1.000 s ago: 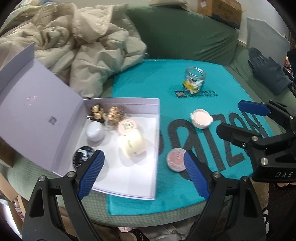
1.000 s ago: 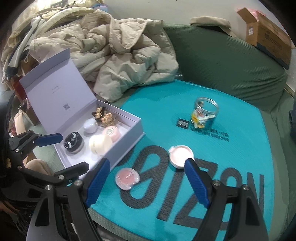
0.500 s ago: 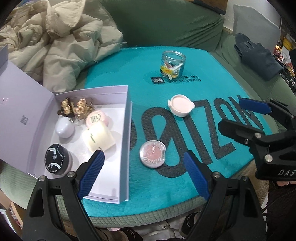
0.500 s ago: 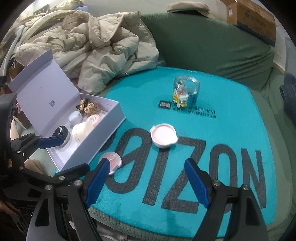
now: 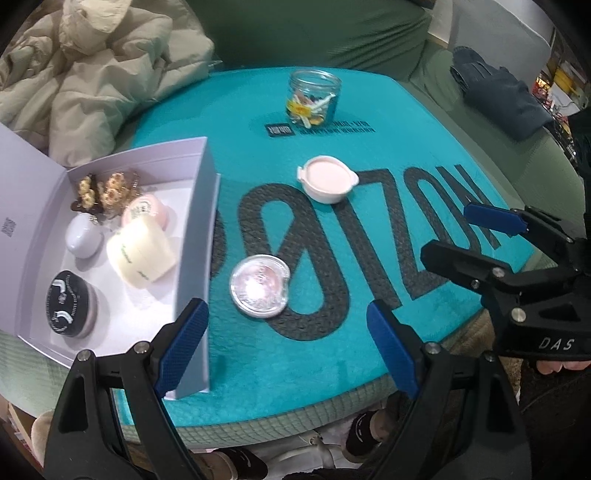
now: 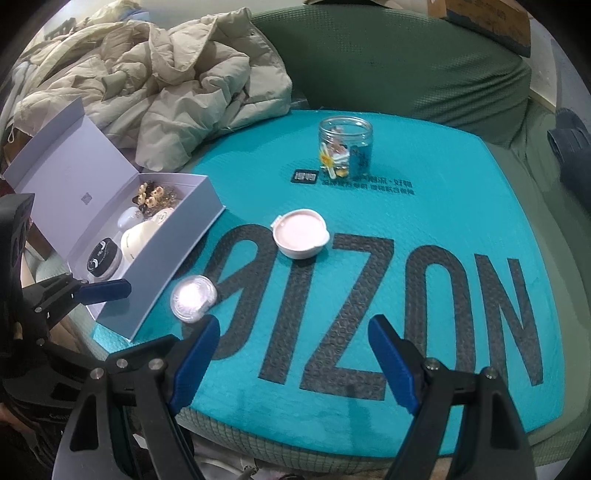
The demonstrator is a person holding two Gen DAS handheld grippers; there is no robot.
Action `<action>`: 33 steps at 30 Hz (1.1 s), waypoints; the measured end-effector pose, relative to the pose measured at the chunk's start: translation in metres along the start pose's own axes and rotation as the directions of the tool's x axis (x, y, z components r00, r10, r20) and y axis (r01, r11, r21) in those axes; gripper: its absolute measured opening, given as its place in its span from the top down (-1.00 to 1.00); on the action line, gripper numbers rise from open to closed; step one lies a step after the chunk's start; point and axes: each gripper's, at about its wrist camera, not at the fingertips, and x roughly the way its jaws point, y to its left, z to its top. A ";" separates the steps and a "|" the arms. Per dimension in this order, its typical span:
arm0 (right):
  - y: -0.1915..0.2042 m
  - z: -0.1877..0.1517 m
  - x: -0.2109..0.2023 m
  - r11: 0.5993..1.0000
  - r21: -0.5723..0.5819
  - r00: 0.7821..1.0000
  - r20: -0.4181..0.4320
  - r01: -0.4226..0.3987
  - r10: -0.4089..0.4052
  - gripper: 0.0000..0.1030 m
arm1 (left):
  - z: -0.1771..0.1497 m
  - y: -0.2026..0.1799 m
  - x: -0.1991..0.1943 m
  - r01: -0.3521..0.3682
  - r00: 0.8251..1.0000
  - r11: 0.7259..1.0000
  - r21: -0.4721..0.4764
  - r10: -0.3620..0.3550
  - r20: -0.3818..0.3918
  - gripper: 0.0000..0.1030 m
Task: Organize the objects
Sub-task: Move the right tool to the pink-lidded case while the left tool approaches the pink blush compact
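An open lilac box [image 5: 201, 236] [image 6: 173, 240] sits at the left of a teal mat [image 5: 332, 350] [image 6: 461, 229] and holds several small cosmetic jars and hair clips. A round clear compact [image 5: 259, 285] [image 6: 194, 298] lies on the mat beside the box. A white pot with a pink lid [image 5: 327, 178] [image 6: 300, 232] sits mid-mat. A glass jar [image 5: 314, 96] [image 6: 345, 147] with small items stands at the back. My left gripper [image 5: 286, 345] is open and empty, just in front of the compact. My right gripper [image 6: 293, 356] is open and empty above the mat's front.
A beige padded jacket [image 5: 92, 66] [image 6: 177, 74] is piled behind the box. The mat lies on a green sofa [image 5: 314, 29] [image 6: 406, 59]. Dark clothing [image 5: 495, 92] lies at the far right. A cardboard box [image 6: 487, 18] rests on the sofa back.
Both grippers have swung to the right and moved closer to the mat. The compact now sits nearer my left gripper's fingers. No object has been moved.
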 end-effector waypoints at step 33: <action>-0.011 0.055 0.108 0.995 -0.080 0.996 -0.064 -0.063 0.058 -0.62 | 0.008 0.003 0.035 0.057 0.998 0.990 -0.125 -0.058 -0.005 -0.69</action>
